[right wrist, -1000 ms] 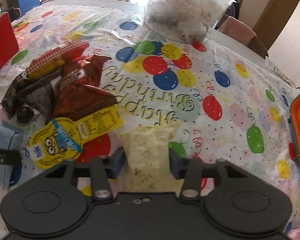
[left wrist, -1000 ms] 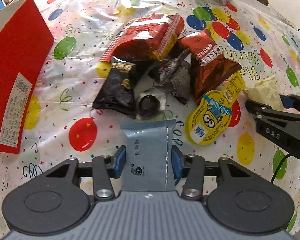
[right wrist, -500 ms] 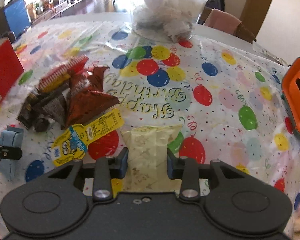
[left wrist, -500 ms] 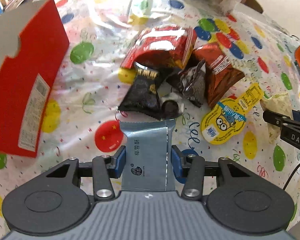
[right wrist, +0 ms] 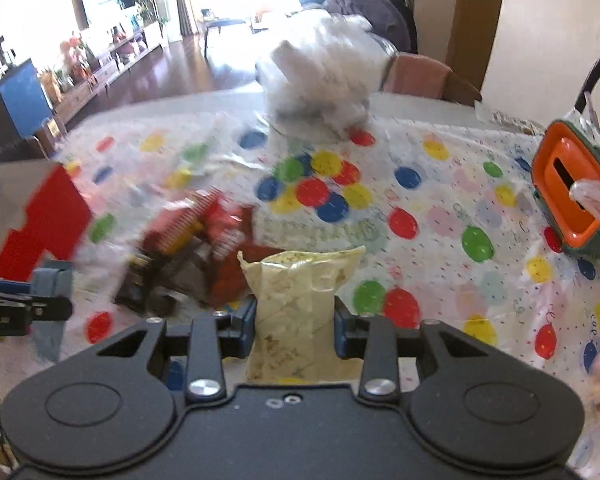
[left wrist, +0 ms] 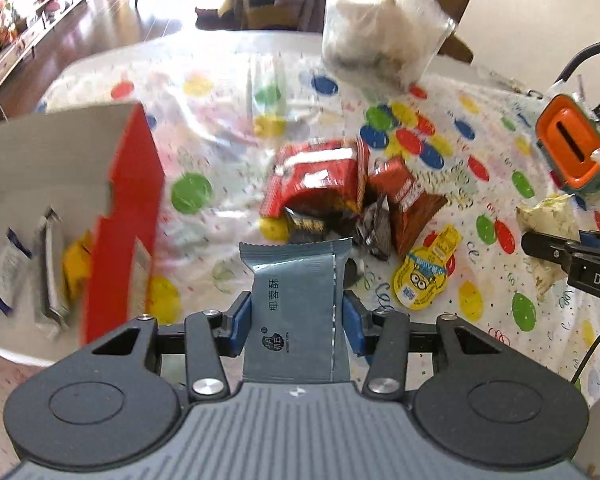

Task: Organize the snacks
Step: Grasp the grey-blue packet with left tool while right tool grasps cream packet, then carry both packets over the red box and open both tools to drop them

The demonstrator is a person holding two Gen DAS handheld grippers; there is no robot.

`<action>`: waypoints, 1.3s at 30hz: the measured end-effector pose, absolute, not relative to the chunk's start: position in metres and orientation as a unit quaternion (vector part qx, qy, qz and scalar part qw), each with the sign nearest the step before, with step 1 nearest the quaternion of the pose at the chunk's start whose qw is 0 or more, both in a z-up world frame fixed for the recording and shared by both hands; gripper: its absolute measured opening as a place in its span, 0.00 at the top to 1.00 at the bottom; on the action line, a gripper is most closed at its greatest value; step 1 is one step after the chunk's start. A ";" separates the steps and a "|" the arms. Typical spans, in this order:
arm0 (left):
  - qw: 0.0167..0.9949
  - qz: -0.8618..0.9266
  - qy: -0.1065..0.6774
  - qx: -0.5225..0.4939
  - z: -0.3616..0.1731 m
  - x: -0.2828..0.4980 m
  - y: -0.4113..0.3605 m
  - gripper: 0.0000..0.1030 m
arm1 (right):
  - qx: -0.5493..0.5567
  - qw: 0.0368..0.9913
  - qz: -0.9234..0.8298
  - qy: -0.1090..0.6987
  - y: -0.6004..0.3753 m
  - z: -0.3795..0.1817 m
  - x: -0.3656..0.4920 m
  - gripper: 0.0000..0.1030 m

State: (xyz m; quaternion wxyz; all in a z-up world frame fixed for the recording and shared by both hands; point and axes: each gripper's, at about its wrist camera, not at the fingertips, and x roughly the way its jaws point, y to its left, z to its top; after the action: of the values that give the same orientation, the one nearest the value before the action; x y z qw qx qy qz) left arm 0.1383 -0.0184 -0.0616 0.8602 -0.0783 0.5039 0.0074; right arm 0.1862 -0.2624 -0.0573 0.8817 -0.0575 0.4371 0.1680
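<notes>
- Left gripper point(left wrist: 296, 322) has its blue pads closed on the sides of a grey-blue snack packet point(left wrist: 294, 304), held up over the balloon-print tablecloth point(left wrist: 204, 220), to the right of the red box point(left wrist: 128, 208).
- Right gripper point(right wrist: 295, 328) is likewise clamped on a pale yellow snack pouch point(right wrist: 300, 300), also lifted.
- Red box stands open at the left, with several packets point(left wrist: 52, 264) already inside; a pile of loose snacks point(left wrist: 340, 196) and a Minions cup point(left wrist: 420, 284) lie on the cloth between the two grippers.
- Risk: both wrappers look slick and are pinched only low down, so a quick swing toward the box could let one slide out.
- Risk: the box wall stands between packet and opening; a low approach could catch its edge and shove or tip the box.
- Risk: both grippers heading left together could collide.
</notes>
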 end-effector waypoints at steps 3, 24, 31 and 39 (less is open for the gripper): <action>0.867 0.003 0.494 -0.073 -0.046 0.134 -0.002 0.55 | -0.045 0.886 0.179 0.426 -0.245 -0.042 0.177 0.66; 0.876 0.037 0.476 -0.068 -0.009 0.122 0.151 0.55 | -0.051 0.872 0.279 0.400 -0.065 -0.016 0.150 0.66; 0.865 0.059 0.494 -0.066 -0.018 0.126 0.204 0.55 | -0.064 0.857 0.300 0.415 -0.008 -0.029 0.156 0.66; 0.850 0.080 0.518 -0.045 -0.041 0.139 0.251 0.55 | -0.123 0.835 0.329 0.423 0.060 -0.054 0.161 0.66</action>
State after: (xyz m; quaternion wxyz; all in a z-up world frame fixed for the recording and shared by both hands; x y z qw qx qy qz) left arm 0.1387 0.2512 -0.0407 0.8504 -0.0449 0.5180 0.0804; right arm 0.1606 0.0604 -0.0543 0.8353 -0.1227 0.4230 0.3292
